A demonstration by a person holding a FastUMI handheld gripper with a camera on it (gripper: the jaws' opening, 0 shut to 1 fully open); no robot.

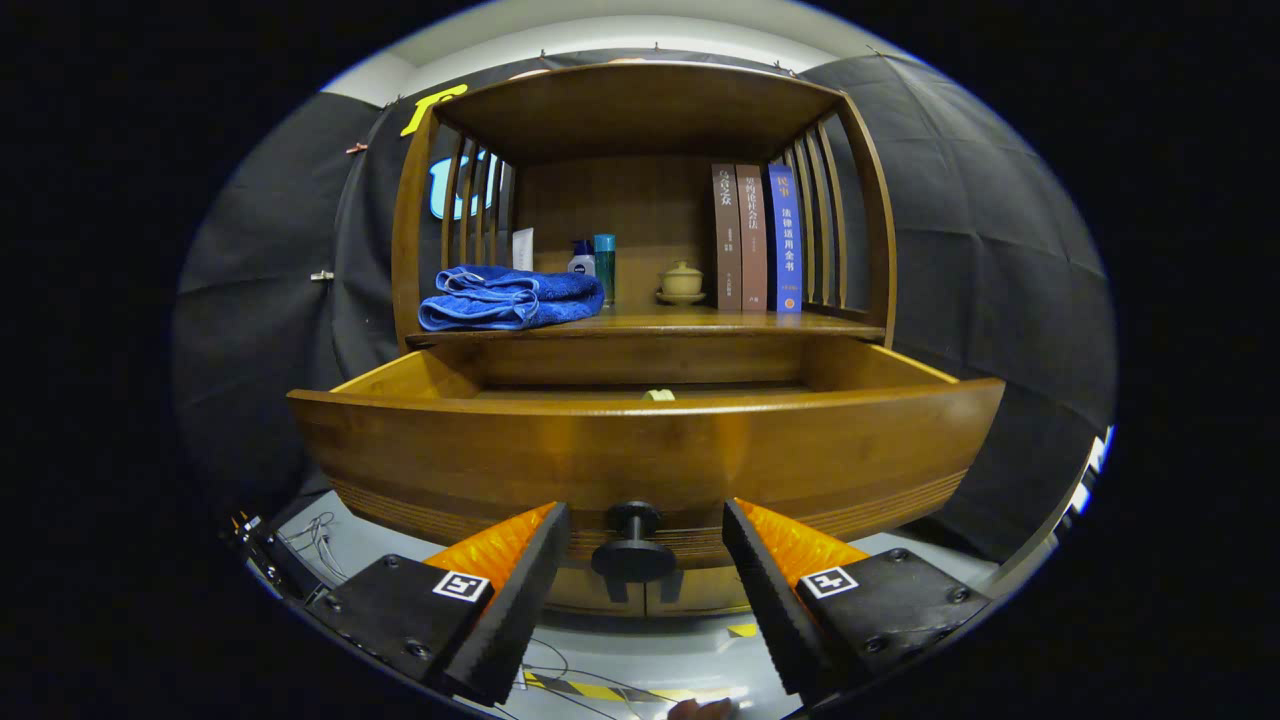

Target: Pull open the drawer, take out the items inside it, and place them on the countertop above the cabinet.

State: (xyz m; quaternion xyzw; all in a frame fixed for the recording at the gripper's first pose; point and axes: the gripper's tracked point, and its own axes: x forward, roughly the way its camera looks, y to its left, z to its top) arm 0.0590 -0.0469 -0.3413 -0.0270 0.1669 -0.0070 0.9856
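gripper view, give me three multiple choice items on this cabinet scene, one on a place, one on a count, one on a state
1. Where does the blue towel lie?
A. on the countertop above the drawer, left part
B. inside the drawer
C. on top of the books

2. How many books stand upright on the countertop?
A. one
B. three
C. five

3. How do the tongs stand to the drawer knob?
A. shut on the knob
B. open, with the knob between the fingers and untouched
C. shut, far off to one side of the knob

Answers:
1 A: the towel is folded on the countertop, left of the small bottles.
2 B: two brown spines and one blue spine stand side by side near the slatted side.
3 B: a gap shows on both sides of the knob, and the drawer is pulled out.
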